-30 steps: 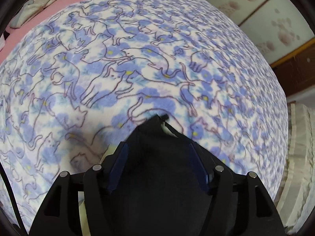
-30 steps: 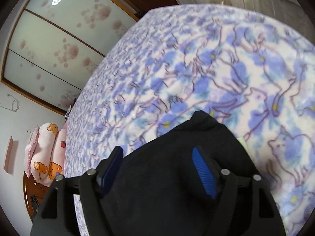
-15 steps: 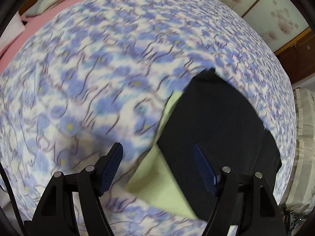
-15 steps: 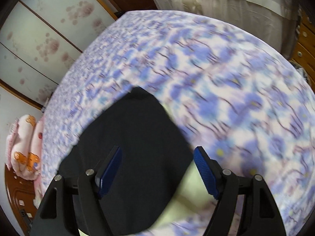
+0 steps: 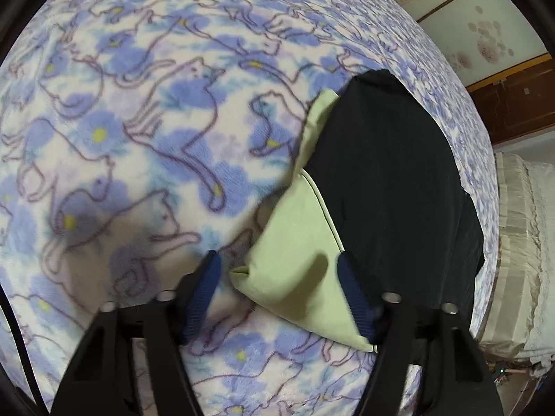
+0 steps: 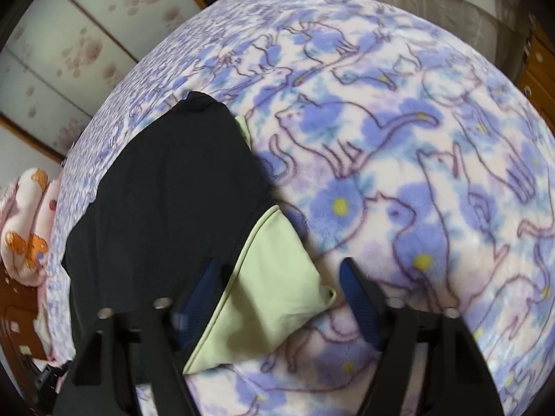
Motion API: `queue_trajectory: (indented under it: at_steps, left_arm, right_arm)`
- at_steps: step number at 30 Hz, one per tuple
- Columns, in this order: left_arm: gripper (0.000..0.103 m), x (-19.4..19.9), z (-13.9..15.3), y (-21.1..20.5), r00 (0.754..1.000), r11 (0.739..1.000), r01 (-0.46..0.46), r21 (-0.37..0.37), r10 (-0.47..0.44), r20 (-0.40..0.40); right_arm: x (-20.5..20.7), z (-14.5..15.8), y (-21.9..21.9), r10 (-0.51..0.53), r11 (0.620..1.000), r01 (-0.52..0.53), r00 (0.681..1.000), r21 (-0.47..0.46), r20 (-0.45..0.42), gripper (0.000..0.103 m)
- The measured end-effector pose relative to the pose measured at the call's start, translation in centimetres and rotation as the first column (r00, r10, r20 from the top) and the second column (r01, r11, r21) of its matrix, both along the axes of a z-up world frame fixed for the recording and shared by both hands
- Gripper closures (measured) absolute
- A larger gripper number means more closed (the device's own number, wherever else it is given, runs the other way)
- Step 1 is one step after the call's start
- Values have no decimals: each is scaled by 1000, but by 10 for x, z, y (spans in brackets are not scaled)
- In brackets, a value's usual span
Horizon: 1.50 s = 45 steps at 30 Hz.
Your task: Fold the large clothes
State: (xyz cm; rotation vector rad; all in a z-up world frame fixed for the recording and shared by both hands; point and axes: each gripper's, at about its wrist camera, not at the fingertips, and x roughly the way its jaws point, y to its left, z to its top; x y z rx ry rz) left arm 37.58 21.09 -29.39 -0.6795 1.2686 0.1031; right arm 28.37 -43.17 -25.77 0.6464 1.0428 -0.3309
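A black garment with a light green panel lies flat on the cat-print blanket. My left gripper hovers low over the green corner, which lies between its closing jaws. The left blue pad is clear of the cloth. In the right wrist view the same black garment and green panel lie on the blanket. My right gripper straddles the other green corner. Its jaws are closing too, and the right pad stands off the cloth.
The blanket covers a bed and drops away at its edges. Pale sliding doors stand beyond it, with white ruffled fabric beside the bed. A pink bear-print pillow lies at the far left, and wooden drawers at the right.
A second ago black cloth filled both sets of jaws. It now lies spread on the blanket, and both grippers have drawn back, sunk toward the green corners and narrowed.
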Motion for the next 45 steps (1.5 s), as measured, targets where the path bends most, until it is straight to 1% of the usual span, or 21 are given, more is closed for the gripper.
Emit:
queue_trajectory:
  at_steps: [2,4,6,9,16,18,20,21,23,25,26,28,31,33,34,35,36,38,40,42,45]
  left_arm:
    - [68,-1,-3,-5,1000,1000,4,30,-4,3]
    - [77,-2,-4,-11,1000,998,18,60,-20,17]
    - [85,-4,-2,-11,1000,998,20,61,-22,19]
    - [91,-9,-3,-12,1000,998,26,55,-26,-6]
    - [93,-29,-14,-13,999,996,24,87,-21,-35]
    - [93,-30,-19,-9,999,997,15,75,-12,-40]
    - [90,-32,-4,-13,1000,994,20,103,-19,-9]
    - [86,-34,5,-16,999,991,31,133,-33,9]
    - [78,-42,30,-31,996,969,72,237,-81,31]
    - [78,-52,53,-51,986,949,134,285,-157,59]
    - [78,-56,60,-62,980,944,160,288,-187,68]
    - [78,-64,70,-90,960,943,235,237,-263,94]
    - [78,-66,67,-130,941,944,299,143,-316,117]
    - [80,-62,57,-159,926,934,351,67,-357,124]
    - [81,-58,49,-177,919,926,376,38,-378,113]
    - [86,-56,44,-186,916,922,387,29,-387,101]
    - [94,-53,36,-197,916,919,395,15,-395,75]
    - [96,-46,18,-213,911,909,413,-47,-413,24]
    - [97,-44,3,-222,911,905,411,-111,-412,13]
    - [100,-45,-6,-228,917,909,397,-127,-399,10]
    - [100,-39,-19,-234,927,924,373,-83,-375,-19]
  right_arm:
    - [1,0,3,19,999,-19,1000,-26,-14,85]
    - [-2,0,5,44,999,-44,999,-18,7,92]
    - [-6,3,7,67,997,-66,998,-28,15,94]
    - [-13,4,11,102,994,-103,995,-46,-11,95]
    - [-34,-8,9,147,988,-149,988,-44,-54,96]
    - [-33,-15,9,157,986,-160,985,-52,-66,96]
    - [-30,-12,12,145,986,-152,985,-66,-97,93]
    - [-29,-3,16,140,984,-150,984,-95,-108,92]
    - [-31,20,30,157,965,-176,982,-197,-107,90]
    - [-37,42,49,179,932,-199,979,-302,-94,88]
    - [-43,53,60,191,921,-200,980,-335,-61,83]
    - [-54,66,81,229,920,-210,973,-331,20,73]
    - [-62,64,118,310,932,-275,943,-237,123,72]
    - [-56,55,144,364,927,-341,919,-155,152,73]
    - [-53,49,158,392,920,-379,905,-105,167,83]
    - [-48,44,169,413,911,-406,893,-72,182,93]
    - [-44,38,181,438,898,-438,879,-43,188,95]
    - [-36,28,198,471,878,-478,862,-10,189,102]
    - [-27,17,207,492,861,-508,845,27,208,103]
    - [-19,6,213,496,856,-515,844,51,204,103]
    - [-6,-11,214,478,859,-503,856,100,196,103]
